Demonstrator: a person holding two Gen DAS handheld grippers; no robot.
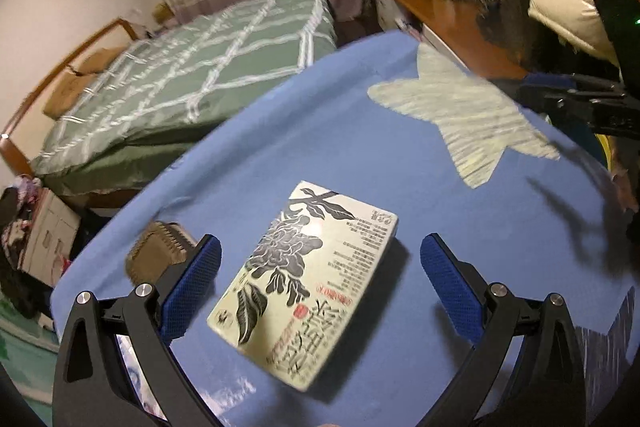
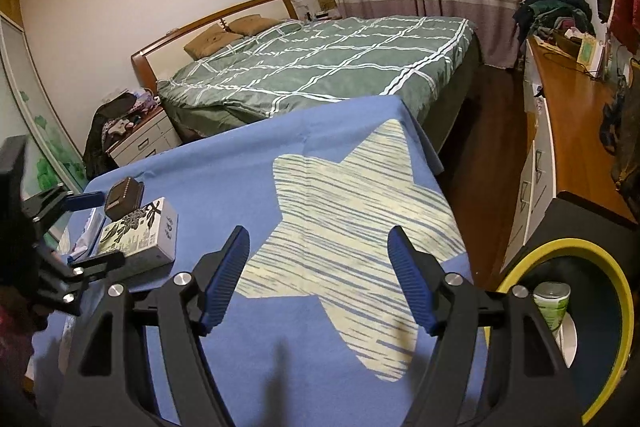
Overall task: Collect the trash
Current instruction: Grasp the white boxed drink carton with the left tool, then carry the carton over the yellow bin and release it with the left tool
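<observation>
left claw (image 1: 320, 287): spread wide and angled down over the book (image 1: 304, 283), which lies between the fingers untouched; a judgement: it is lining up on the next item to clear
right claw (image 2: 318, 279): spread, nothing between the fingers, hanging above the star patch (image 2: 352, 223) on the blue cloth; it looks free after a drop, though that is only a guess
desk (image 2: 224, 171): covered by the blue cloth, carrying the book and a small dark box (image 2: 122, 197) at about 10 o'clock in the right wrist view
trash bin (image 2: 624, 291): yellow-rimmed, at 4 o'clock just beside the desk edge, a handy place for dropping things
green can (image 2: 551, 303): the task's thing already collected, standing inside the bin
left view only: the book's cover print, and the brown box (image 1: 160, 251) just behind the left finger
right view only: the bin and can; the left view shows just a yellow sliver at its right edge
far: bed (image 2: 320, 67) at 12 o'clock, well apart from the desk
</observation>
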